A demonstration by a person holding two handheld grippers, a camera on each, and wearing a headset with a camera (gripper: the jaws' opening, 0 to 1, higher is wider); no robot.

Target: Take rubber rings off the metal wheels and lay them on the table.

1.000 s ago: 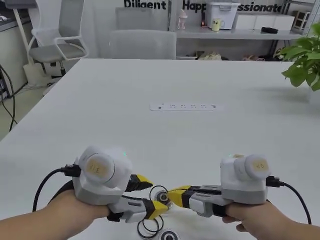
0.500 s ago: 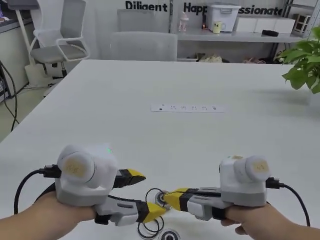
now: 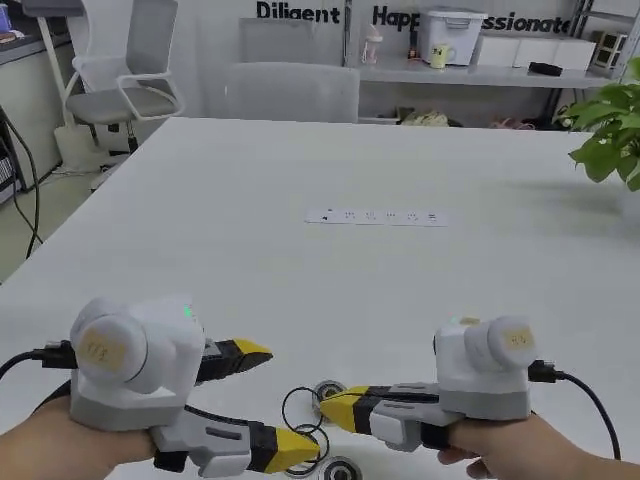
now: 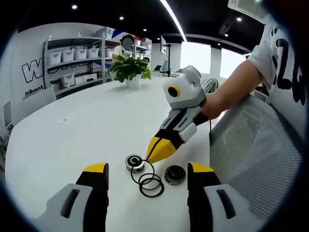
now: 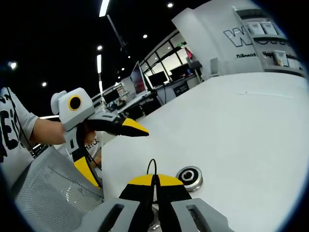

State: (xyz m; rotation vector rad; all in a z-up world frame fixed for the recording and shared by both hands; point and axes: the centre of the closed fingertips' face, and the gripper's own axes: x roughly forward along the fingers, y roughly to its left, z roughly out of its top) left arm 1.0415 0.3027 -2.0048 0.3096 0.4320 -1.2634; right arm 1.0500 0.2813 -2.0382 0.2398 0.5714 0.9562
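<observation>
Two metal wheels (image 3: pixel 328 391) lie at the worktop's (image 3: pixel 330 290) 6 o'clock edge, one behind the other. At the nearer wheel's (image 3: pixel 340 468) 9 o'clock lie rubber rings (image 4: pixel 151 184); a power strip (image 3: pixel 370 216) lies at 12.

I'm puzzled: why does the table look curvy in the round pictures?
Left gripper view: the fisheye lens bends the table; dark ceiling, bright lamps. Right gripper view: same bend, ceiling near black. Head view: table edges straight, light even.

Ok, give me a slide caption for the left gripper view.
Right gripper pinching a rubber ring beside two metal wheels and loose rings.
</observation>
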